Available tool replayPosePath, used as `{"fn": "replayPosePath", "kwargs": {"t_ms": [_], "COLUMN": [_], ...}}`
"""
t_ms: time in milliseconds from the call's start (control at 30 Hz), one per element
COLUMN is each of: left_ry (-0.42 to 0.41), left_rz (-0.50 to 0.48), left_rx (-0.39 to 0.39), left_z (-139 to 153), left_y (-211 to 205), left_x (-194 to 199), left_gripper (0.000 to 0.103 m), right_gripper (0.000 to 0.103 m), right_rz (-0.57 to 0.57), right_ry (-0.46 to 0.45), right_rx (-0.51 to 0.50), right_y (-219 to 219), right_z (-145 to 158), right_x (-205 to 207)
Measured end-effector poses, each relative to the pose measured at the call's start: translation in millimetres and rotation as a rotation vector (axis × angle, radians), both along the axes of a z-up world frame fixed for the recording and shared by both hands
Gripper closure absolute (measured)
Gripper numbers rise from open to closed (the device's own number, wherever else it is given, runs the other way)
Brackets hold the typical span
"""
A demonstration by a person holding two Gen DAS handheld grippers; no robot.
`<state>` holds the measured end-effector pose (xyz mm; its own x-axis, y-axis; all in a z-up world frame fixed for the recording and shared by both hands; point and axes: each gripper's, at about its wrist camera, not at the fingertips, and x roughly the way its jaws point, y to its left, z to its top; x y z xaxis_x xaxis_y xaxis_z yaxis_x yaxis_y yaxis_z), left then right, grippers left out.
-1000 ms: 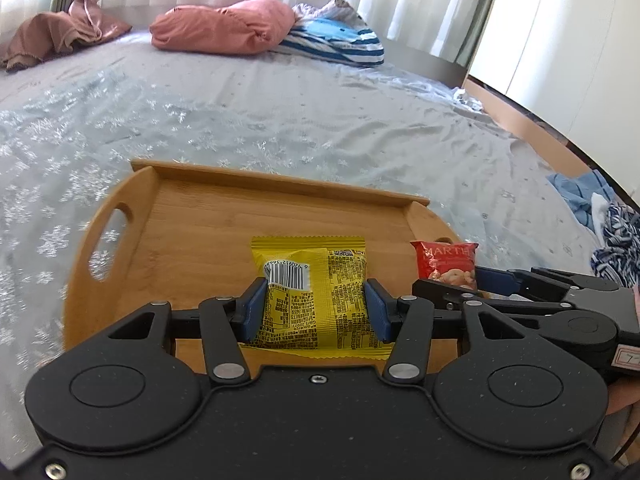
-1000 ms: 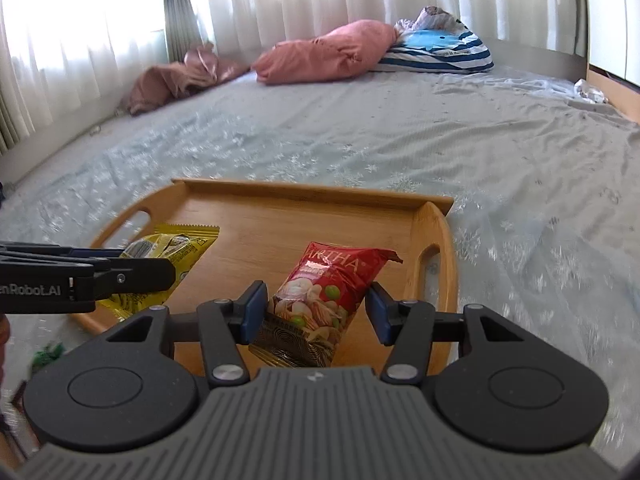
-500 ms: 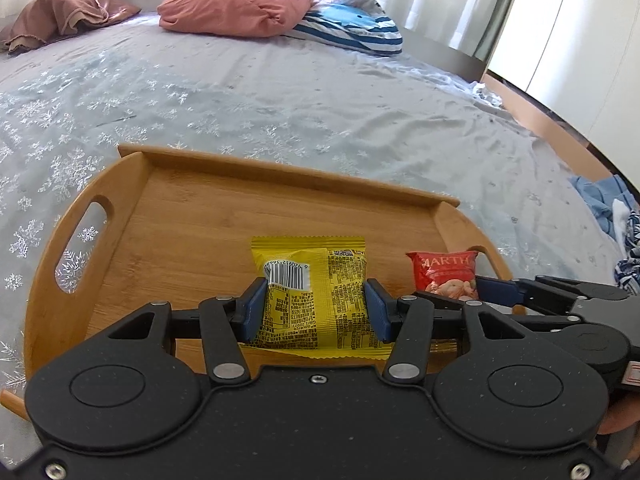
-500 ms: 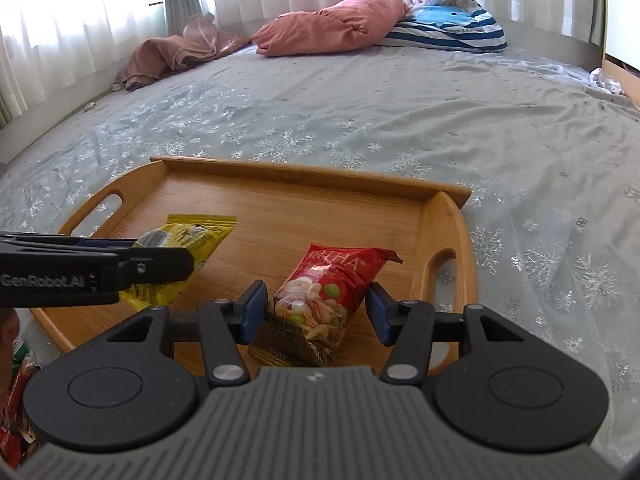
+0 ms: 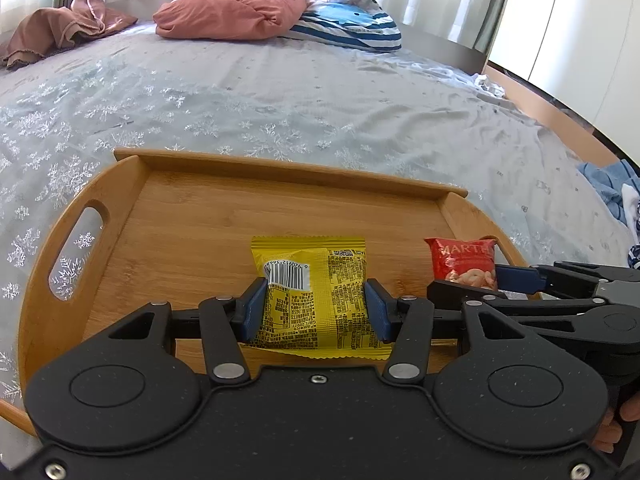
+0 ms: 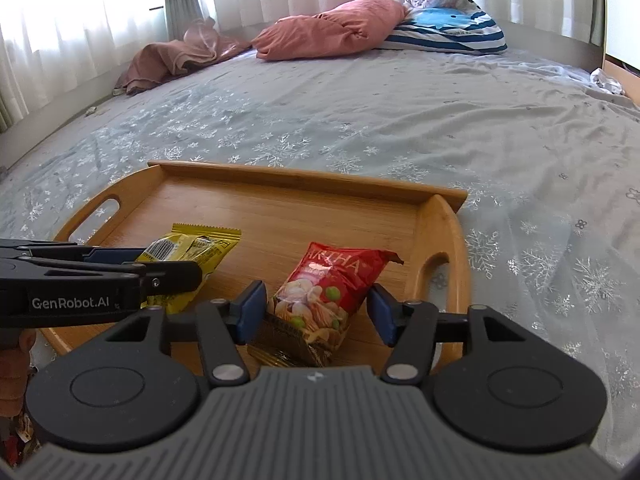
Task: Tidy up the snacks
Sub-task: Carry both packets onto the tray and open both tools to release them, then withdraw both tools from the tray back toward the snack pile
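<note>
A wooden tray (image 5: pixel 200 216) lies on the bed. My left gripper (image 5: pixel 316 312) is shut on a yellow snack packet (image 5: pixel 312 300), barcode side up, low over the tray's front middle. To its right my right gripper (image 5: pixel 468 280) stands around a red snack packet (image 5: pixel 464 260). In the right wrist view the jaws of the right gripper (image 6: pixel 318 312) are opening. The red packet (image 6: pixel 324 292) lies between them on the tray (image 6: pixel 288 208), with a gap at the right pad. The left gripper (image 6: pixel 168 264) and yellow packet (image 6: pixel 192 246) show at the left.
The tray sits on a grey snowflake sheet (image 5: pixel 280 100). A pink pillow (image 5: pixel 228 12), a blue striped cushion (image 5: pixel 348 24) and a brown cloth (image 5: pixel 60 28) lie at the far end. Blue clothes (image 5: pixel 608 184) lie at the right. A hand (image 5: pixel 612 432) holds the right gripper.
Both grippers have come down closer to the tray with their packets. The right jaws have spread away from the red packet. The left grip on the yellow packet is unchanged.
</note>
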<state>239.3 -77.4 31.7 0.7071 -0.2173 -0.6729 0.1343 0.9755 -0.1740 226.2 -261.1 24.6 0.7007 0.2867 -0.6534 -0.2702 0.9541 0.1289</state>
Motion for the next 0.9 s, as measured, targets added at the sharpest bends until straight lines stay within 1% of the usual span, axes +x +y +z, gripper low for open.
{"fn": "replayPosePath", "kwargs": {"t_ms": [300,467,633,733,800,867,900], "left_ry": [0.011,0.007,0.002,-0.002,-0.007,-0.015,-0.021], "left_rz": [0.009,0.01,0.01,0.009,0.006,0.006,0.006], "left_rx": [0.012,0.02,0.025,0.034,0.041,0.046,0.047], "left_z": [-4.5,-7.2,-8.2,-8.0,-7.1,-5.1,-3.6], "left_y": [1.8,1.8,0.8,0.1,0.1,1.0,1.7], "left_x": [0.4,1.2,1.0,0.3,-0.5,-2.0,-3.4], "left_gripper": [0.053,0.053,0.053,0.047,0.042,0.032,0.031], "right_gripper": [0.029,0.02,0.018,0.017,0.017,0.016,0.016], "right_rz": [0.006,0.016,0.021,0.022,0.02,0.02,0.019], "right_ry": [-0.005,-0.031,-0.044,-0.046,-0.049,-0.051,-0.051], "right_rx": [0.009,0.03,0.022,0.024,0.021,0.018,0.016], "right_y": [-2.6,-3.3,-0.4,0.2,0.7,1.0,1.1], "right_z": [1.5,5.0,9.4,10.3,10.9,11.3,11.4], "right_x": [-2.1,-5.2,-7.2,-9.1,-11.0,-12.4,-13.3]}}
